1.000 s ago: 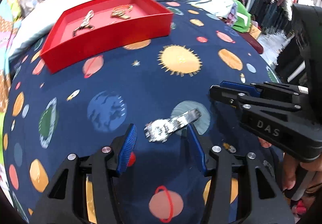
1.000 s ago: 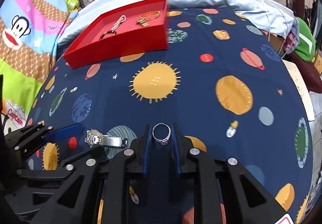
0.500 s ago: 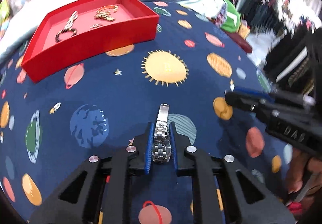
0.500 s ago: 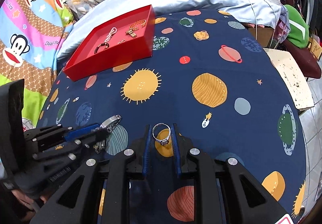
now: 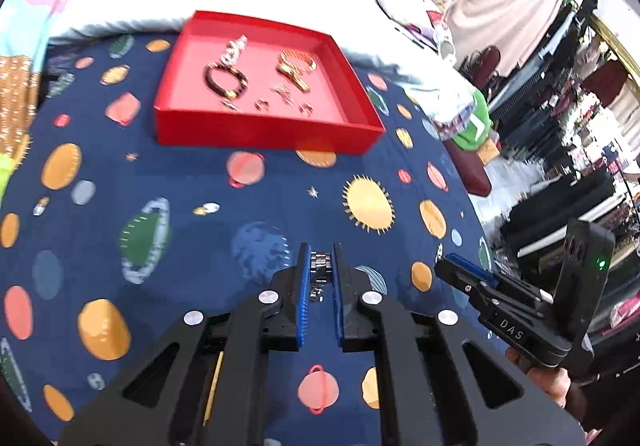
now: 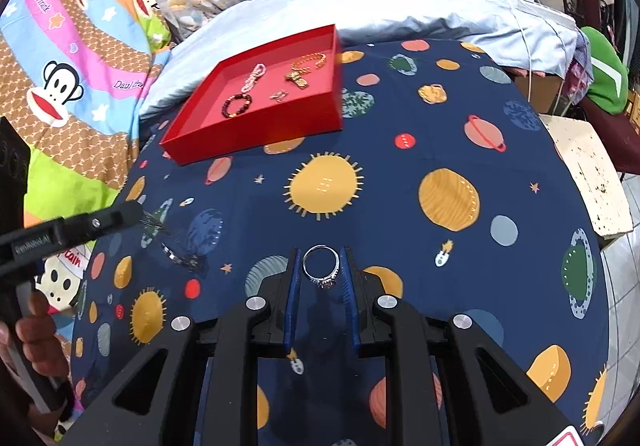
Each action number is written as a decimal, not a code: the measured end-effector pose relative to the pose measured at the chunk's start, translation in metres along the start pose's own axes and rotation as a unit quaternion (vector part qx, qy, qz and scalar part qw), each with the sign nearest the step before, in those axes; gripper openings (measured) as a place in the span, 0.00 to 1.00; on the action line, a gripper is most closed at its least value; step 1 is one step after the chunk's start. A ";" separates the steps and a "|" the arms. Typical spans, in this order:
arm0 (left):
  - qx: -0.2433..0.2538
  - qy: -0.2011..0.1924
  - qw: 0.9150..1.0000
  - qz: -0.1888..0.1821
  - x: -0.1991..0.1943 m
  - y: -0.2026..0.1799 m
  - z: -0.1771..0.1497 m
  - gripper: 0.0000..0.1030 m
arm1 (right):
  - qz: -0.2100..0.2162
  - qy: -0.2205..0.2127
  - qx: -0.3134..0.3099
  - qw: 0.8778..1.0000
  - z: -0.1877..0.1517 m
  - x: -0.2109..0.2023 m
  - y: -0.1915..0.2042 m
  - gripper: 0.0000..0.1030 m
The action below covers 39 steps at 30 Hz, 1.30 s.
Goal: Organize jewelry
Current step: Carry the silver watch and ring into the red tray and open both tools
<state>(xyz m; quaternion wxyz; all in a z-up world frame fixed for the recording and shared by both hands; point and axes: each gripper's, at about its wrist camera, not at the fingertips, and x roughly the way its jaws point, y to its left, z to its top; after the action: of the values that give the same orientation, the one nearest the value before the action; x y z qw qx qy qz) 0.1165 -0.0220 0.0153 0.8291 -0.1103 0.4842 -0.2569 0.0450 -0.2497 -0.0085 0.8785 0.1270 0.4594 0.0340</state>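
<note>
I hold one gripper in each hand, and both have something in them. My left gripper point(image 5: 320, 270) is squeezed tight on the watch point(image 5: 321, 266). The blue pads press on the metal band from both sides. In the right view the rest of the watch hangs down below that gripper, above the cloth point(image 6: 440, 125).

My right gripper point(image 6: 320, 268) is squeezed on the ring point(image 6: 321, 266). The ring stands up between the pads, with its stone at the bottom.

The red tray point(image 5: 264, 131) sits farther back on the cloth, well away from both grippers. It already has some jewelry in it: a dark bead bracelet point(image 5: 225, 81), a gold chain point(image 5: 295, 69), a pale bracelet point(image 5: 234, 47) and a few tiny bits I cannot make out.

So I think the picking up is done, and the carrying step is in hand. Next I need to bring both grippers over the tray, past its front wall. I should find bare spots on the tray floor, so the watch and ring do not land on the other pieces. Then I should go low before I let go. The ring is small and could roll or bounce out. The watch hangs loose, so it could catch on the wall.
</note>
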 end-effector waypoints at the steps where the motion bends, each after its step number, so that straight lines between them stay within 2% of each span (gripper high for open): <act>1: -0.001 -0.004 1.000 0.004 -0.004 0.001 0.001 0.09 | 0.001 0.000 -0.002 1.000 0.001 -0.001 0.002 0.17; 6: 0.016 -0.028 0.999 0.035 -0.029 -0.003 0.007 0.09 | 0.011 -0.005 -0.021 1.000 0.008 -0.002 0.015 0.17; 11: 0.027 -0.041 0.998 0.029 -0.038 -0.010 0.025 0.09 | 0.023 -0.017 -0.039 0.999 0.029 -0.003 0.030 0.17; 20: 0.050 -0.061 0.996 0.036 -0.022 -0.016 0.090 0.09 | 0.033 -0.035 -0.074 0.996 0.092 0.022 0.051 0.17; 28: 0.060 -0.047 0.996 0.051 0.029 -0.006 0.163 0.09 | 0.038 -0.035 -0.072 0.996 0.151 0.068 0.052 0.18; 34: 0.058 -0.023 0.996 0.057 0.080 0.007 0.196 0.09 | 0.035 -0.028 -0.064 0.997 0.183 0.109 0.045 0.18; 39: 0.042 0.008 0.997 0.059 0.125 0.025 0.215 0.09 | 0.027 -0.010 -0.070 0.997 0.192 0.141 0.045 0.18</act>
<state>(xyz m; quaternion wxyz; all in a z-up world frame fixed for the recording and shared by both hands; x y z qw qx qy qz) 0.3591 -0.0817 0.0208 0.8430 -0.0445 0.4848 -0.2287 0.2856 -0.2187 -0.0047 0.8884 0.0783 0.4436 0.0884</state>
